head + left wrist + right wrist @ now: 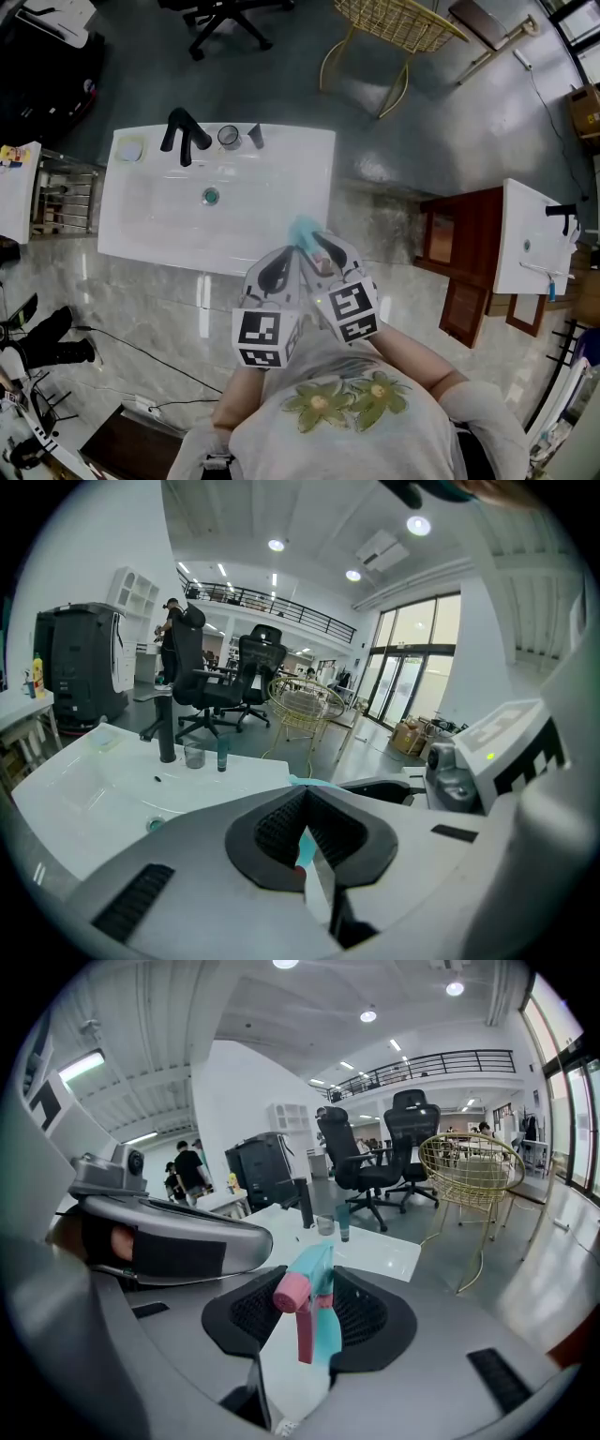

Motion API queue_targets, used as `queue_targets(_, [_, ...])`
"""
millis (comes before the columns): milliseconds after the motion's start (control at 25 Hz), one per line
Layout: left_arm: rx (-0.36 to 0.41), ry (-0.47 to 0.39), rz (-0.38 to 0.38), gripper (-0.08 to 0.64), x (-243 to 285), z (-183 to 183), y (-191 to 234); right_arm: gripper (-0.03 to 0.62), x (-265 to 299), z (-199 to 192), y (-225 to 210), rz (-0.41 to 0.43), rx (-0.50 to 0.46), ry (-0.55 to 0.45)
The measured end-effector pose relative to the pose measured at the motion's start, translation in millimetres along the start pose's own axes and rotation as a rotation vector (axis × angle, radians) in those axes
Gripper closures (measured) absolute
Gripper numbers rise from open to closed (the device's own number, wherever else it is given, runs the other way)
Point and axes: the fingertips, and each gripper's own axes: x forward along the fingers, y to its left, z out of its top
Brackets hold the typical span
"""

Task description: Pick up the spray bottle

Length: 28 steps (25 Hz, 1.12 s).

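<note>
Teal spray bottle point(325, 1321) with a pink nozzle and trigger is sitting between your right gripper's point(314, 1283) jaws, which are clamping its head, over the white washbasin's point(169, 225) 5 o'clock corner. Your left gripper's point(305, 803) jaws are resting nearly together, showing only a teal-pink sliver between them.
</note>
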Motion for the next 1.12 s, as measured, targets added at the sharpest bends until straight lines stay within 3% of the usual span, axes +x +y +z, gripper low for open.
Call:
queue_targets(320, [-0.013,0.002,0.01,0.551,1,-1,3,0.463,3,-3,-8,-0.051,-0.07,0.031])
queue_targets(560, [-0.029,-0.004,0.021,0.551,2,0,9,0.502,3,-2,-13,-0.081,-0.123,0.025])
queue_targets(1120, [-0.033,-0.018,0.022,0.551,-2,2,6,0.512,-3,4,-15,-0.078,-0.168,0.01])
